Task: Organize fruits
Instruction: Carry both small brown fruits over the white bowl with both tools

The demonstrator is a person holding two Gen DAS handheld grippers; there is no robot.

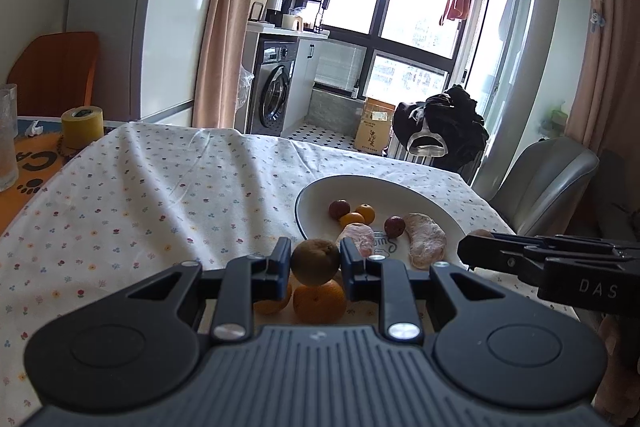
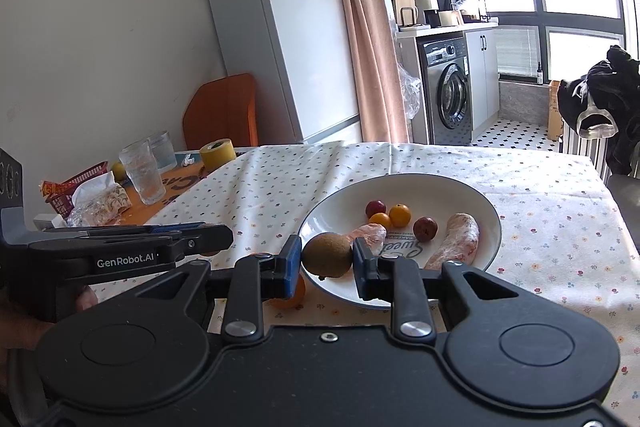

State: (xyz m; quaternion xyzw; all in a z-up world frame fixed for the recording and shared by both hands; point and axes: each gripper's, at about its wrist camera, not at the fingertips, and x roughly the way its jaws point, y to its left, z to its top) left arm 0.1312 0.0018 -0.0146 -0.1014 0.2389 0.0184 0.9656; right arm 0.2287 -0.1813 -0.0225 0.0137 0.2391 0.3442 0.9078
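In the left wrist view my left gripper (image 1: 315, 257) is shut on a brown-green kiwi (image 1: 315, 265), held above two oranges (image 1: 320, 303) that lie on the flowered tablecloth. Just beyond is a white plate (image 1: 360, 191) with two small red fruits, two small oranges and two pink peeled citrus segments (image 1: 426, 241). My right gripper (image 2: 327, 255) is shut on another kiwi (image 2: 327, 253) over the near-left rim of the plate (image 2: 440, 195). From the side, the right gripper (image 1: 466, 251) hangs beside the plate's right edge, and the left gripper (image 2: 224, 237) is left of the plate.
At the table's far left stand two glasses (image 2: 142, 173), a yellow tape roll (image 2: 217, 153), a red basket (image 2: 86, 177) and wrapped snacks. A grey chair (image 1: 544, 179) stands at the table's right side, an orange chair (image 2: 224, 111) at the back left.
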